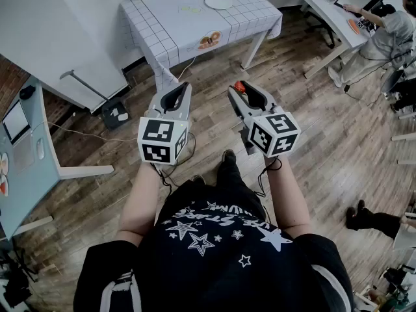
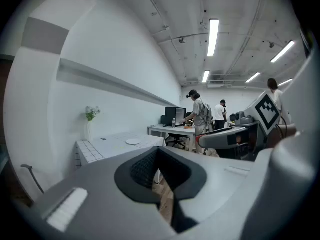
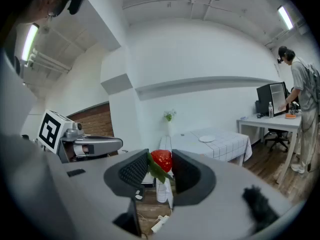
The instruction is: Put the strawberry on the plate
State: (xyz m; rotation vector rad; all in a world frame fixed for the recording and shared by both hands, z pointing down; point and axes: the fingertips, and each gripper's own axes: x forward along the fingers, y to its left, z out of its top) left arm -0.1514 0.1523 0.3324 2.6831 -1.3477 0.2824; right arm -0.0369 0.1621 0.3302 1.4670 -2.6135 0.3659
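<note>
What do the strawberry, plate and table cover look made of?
Strawberry: bright red, smooth, with a flat green leaf; likely plastic, but a real one isn't ruled out. Plate: plain white, smooth; ceramic or plastic, can't tell. Table cover: white grid-printed cloth or vinyl; it hangs in folds at the corners.

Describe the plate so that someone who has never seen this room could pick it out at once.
Look ahead of the person to the table with the white grid-checked cloth, beside the white wall. The plate lies toward the table's far side, away from the person. It is a plain white round, unlike the orange-brown item near the table's nearer edge.
</note>
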